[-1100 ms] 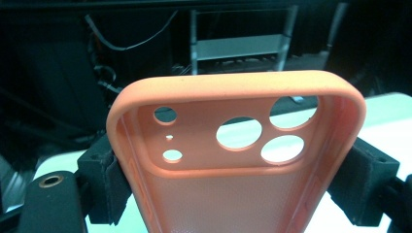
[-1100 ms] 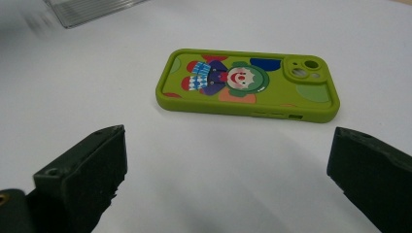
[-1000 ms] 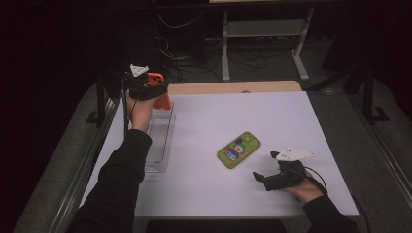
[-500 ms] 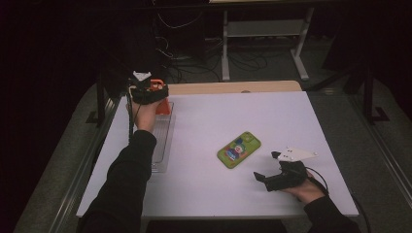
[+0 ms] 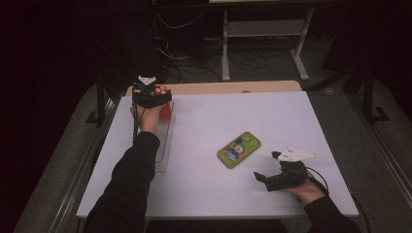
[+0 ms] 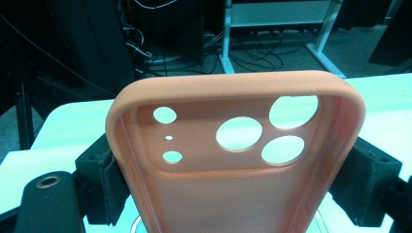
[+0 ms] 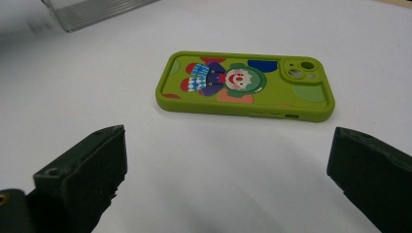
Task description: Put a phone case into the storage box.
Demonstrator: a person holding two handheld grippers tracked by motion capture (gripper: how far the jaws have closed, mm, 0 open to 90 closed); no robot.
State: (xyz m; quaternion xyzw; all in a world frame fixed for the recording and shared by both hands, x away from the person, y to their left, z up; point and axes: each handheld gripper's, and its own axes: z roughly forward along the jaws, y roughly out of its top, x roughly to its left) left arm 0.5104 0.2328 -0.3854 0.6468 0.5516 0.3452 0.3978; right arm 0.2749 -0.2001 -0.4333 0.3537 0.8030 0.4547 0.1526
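Orange case held over the tray, green case waiting on the desk

Nearest, the right claw (image 5: 265, 178) is rested on the desk (image 5: 291, 116) with jaws apart, aimed at the green case (image 5: 238, 149) lying flat, likely for a later pickup. Farther off, the orange case (image 6: 233, 160) is clamped across its sides by the left claw (image 5: 154, 99) above the clear tray (image 5: 164, 145), seemingly for placing inside.

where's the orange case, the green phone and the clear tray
orange case (image 6: 233, 194), left gripper view, its inner back below the camera holes
green phone (image 7: 245, 85), right gripper view, the clown picture on its back
clear tray (image 5: 164, 145), high view, its right wall
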